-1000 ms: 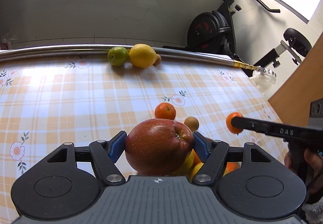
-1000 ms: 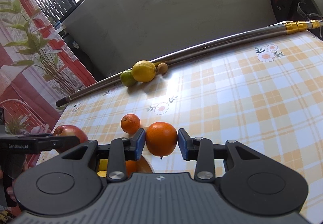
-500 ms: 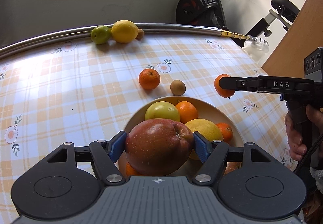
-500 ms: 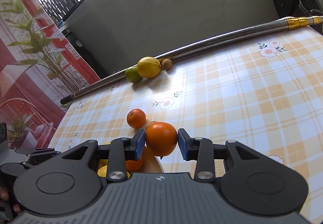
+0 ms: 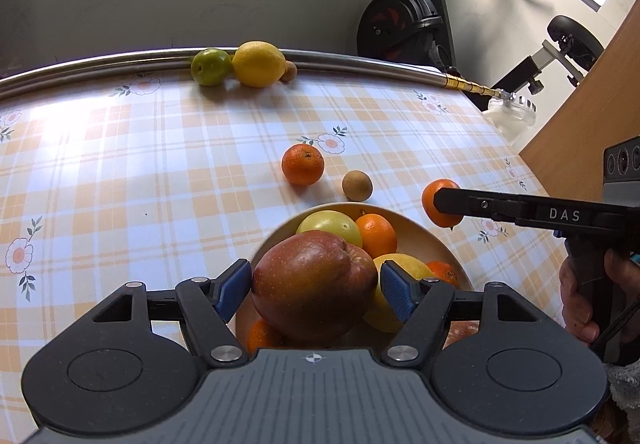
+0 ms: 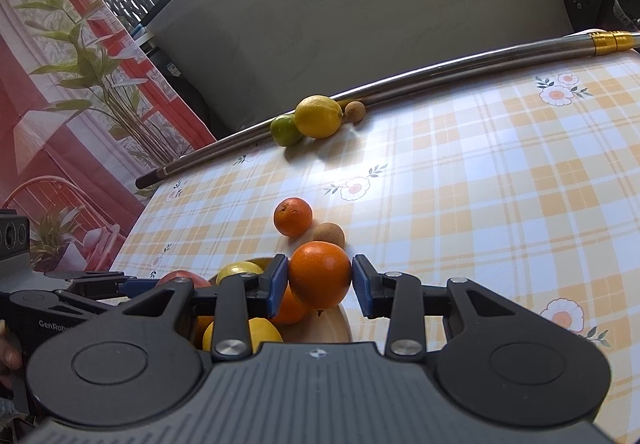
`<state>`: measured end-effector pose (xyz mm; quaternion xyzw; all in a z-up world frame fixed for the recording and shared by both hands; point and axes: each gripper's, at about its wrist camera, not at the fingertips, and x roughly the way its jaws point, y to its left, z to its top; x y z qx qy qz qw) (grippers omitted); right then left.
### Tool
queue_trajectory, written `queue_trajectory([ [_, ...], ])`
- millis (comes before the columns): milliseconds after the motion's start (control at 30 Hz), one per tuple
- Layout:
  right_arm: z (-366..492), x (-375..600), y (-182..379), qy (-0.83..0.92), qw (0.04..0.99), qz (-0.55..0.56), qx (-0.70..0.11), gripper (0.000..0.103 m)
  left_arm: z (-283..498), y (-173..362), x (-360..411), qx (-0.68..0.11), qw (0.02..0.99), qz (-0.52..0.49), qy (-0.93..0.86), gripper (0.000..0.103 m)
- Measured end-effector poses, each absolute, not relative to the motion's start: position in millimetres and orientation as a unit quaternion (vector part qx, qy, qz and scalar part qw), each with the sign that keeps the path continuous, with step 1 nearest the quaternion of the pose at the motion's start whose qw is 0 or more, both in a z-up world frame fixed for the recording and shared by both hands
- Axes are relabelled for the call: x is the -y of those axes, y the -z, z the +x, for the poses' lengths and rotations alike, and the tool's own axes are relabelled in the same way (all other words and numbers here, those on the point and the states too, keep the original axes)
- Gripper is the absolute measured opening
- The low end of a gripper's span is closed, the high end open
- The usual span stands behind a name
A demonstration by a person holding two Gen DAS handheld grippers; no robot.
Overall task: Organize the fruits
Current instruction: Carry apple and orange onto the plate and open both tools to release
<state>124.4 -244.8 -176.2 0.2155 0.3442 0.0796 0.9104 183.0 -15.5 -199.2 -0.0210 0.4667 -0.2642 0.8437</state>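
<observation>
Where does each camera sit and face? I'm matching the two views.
Left wrist: on the left claw, angled down at the red apple it grips above the tan bowl; a hand shows.
Right wrist: on the right claw, angled down, gripping a round orange.
Shared: bowl, yellow lemon, loose tangerine, steel pole.

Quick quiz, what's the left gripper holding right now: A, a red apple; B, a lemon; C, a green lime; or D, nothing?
A: in the left wrist view the left gripper has its blue pads pressed on either side of a red apple, above the bowl.
</observation>
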Motion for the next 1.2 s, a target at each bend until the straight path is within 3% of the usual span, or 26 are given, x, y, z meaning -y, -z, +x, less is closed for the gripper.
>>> queue_trajectory([
  [1200,128,222,184,-0.098,0.904,0.156,-0.386,0.039,192,187,-12,-0.432,0.878,-0.052,0.199,0.074],
])
